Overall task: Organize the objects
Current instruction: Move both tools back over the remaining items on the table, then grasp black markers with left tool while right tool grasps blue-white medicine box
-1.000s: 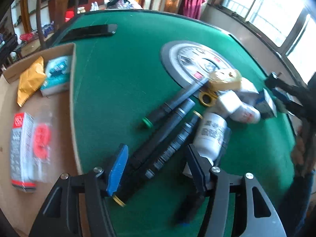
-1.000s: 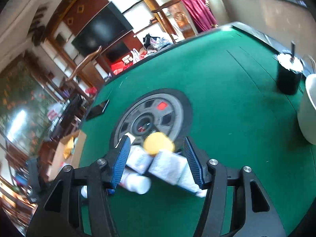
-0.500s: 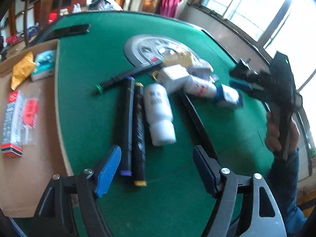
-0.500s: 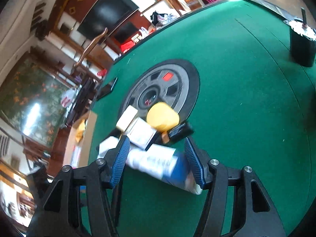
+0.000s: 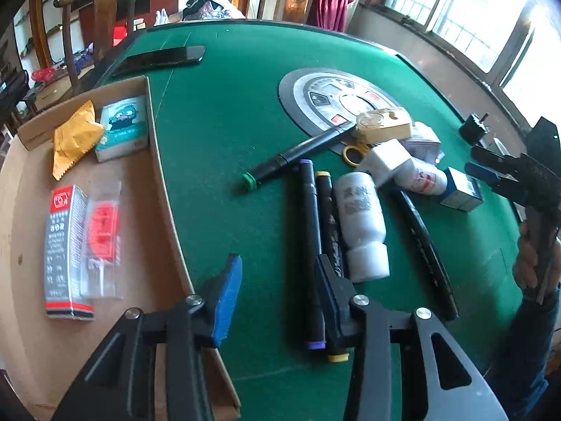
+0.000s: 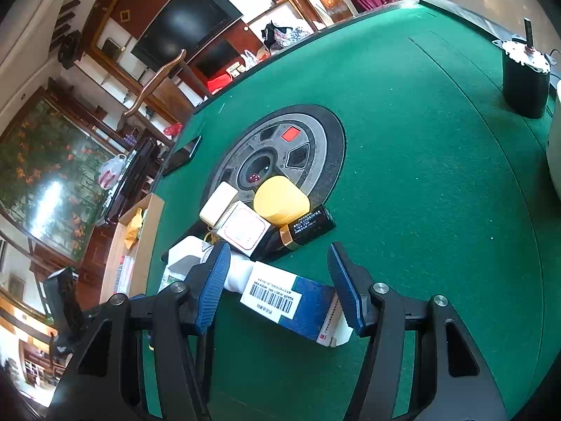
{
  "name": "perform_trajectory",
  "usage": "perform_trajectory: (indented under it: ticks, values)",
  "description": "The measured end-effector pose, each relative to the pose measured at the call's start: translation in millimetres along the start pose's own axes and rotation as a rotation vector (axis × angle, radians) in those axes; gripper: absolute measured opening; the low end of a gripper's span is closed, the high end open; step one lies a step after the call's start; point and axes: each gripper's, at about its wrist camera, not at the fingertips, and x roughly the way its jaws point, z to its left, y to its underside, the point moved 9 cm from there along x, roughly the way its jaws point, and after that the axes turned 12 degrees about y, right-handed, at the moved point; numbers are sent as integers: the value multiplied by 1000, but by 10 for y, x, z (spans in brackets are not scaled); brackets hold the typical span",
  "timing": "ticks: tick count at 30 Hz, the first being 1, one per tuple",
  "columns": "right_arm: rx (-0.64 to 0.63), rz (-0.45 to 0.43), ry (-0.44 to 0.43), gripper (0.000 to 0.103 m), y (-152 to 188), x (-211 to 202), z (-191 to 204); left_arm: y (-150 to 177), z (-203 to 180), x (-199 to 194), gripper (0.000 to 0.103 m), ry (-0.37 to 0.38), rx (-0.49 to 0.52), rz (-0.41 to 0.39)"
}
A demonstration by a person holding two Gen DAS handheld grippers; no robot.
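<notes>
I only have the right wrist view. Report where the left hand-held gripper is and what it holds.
Observer: The left hand-held gripper hangs over the green table beside the cardboard box. Its jaws have just been closing, and they grip nothing.
Operator: Name what lies nearest its fingers.
Observer: A purple-capped marker lies just inside its right finger, untouched by the pads, with a yellow-capped marker alongside.
Operator: List the box's contents.
Observer: It holds a yellow packet, a teal carton, a red-and-grey glue box and a clear blister pack.
</notes>
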Motion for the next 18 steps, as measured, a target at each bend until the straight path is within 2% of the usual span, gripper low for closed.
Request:
perform_trajectory:
  ticks: [2,7,12,18]
  values:
    - [2,2,0,58,6,12,1,-31,-85,5,42,16,21,9]
    - [5,9,-4,58,20,22,2,-78,-268,88,42,1,94,49]
    - [11,11,-11,58,28,10,-10,-96,-209,199,42,-41,93,83]
    - [10,7,-18,58,31,-9,12,-101,-125,198,42,-39,74,92]
